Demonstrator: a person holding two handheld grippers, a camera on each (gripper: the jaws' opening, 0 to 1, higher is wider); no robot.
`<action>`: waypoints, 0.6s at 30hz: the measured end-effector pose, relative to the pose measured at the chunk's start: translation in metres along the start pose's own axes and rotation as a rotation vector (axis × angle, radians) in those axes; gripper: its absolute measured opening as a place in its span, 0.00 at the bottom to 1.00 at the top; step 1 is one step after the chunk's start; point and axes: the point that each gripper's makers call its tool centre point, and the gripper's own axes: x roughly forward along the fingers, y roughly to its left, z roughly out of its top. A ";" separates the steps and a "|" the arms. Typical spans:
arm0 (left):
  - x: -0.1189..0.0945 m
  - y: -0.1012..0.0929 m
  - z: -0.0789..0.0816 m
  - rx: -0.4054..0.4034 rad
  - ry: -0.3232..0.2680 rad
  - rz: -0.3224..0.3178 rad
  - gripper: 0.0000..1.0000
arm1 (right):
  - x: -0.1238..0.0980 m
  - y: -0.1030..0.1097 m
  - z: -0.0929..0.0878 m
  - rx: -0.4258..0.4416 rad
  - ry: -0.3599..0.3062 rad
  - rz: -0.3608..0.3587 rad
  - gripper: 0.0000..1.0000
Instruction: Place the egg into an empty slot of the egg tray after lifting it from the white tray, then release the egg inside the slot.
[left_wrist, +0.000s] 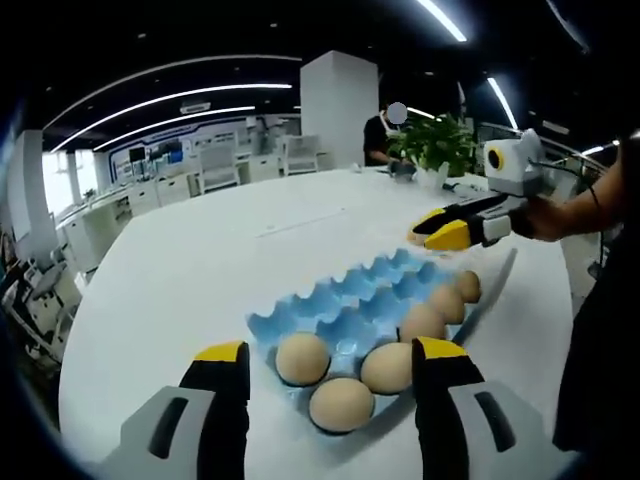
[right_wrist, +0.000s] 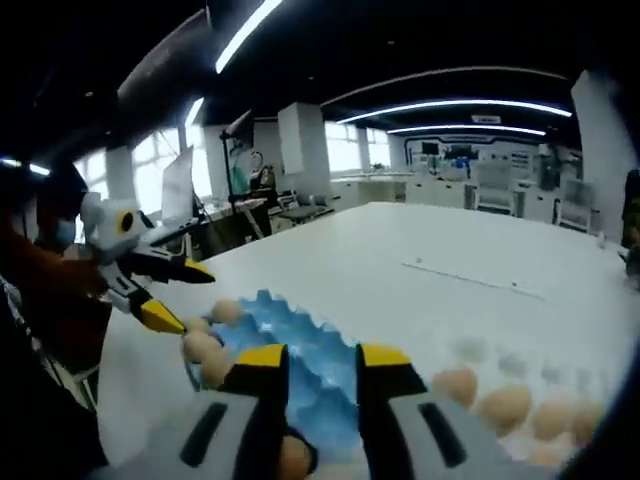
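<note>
Eggs sit in the blue egg tray (left_wrist: 370, 300) on the white table (left_wrist: 200, 260): in the left gripper view one egg (left_wrist: 302, 358) lies in a near slot, with others beside it and more along the tray's right edge, while the far slots stand bare. Left gripper (left_wrist: 330, 365) hovers over the near end of the tray, its yellow-tipped jaws wide apart with nothing between them. Right gripper (left_wrist: 440, 232), seen from the left gripper view, hangs above the far end of the tray, held by a person's hand (left_wrist: 545, 215); whether anything is between its jaws cannot be told there.

In the right gripper view the right gripper (right_wrist: 322, 360) points down at the blue tray (right_wrist: 300, 340), jaws parted by a moderate gap. A pale rounded shape, apparently an egg (right_wrist: 292, 455), sits low against the left jaw; grip on it cannot be confirmed. More eggs (right_wrist: 505, 408) rest in the white tray (right_wrist: 560, 400) to the right, blurred. The other gripper (right_wrist: 165, 290) shows at left, jaws spread.

A potted plant (left_wrist: 435, 145) stands at the table's far side.
</note>
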 end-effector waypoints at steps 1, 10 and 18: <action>0.000 0.000 0.000 0.001 0.001 0.000 0.65 | -0.006 -0.008 -0.001 -0.001 -0.002 -0.030 0.27; 0.001 0.000 0.002 -0.032 -0.013 -0.006 0.67 | -0.055 -0.073 -0.025 0.060 0.023 -0.262 0.27; 0.002 0.000 0.001 -0.050 0.002 -0.007 0.73 | -0.055 -0.082 -0.041 0.067 0.063 -0.292 0.26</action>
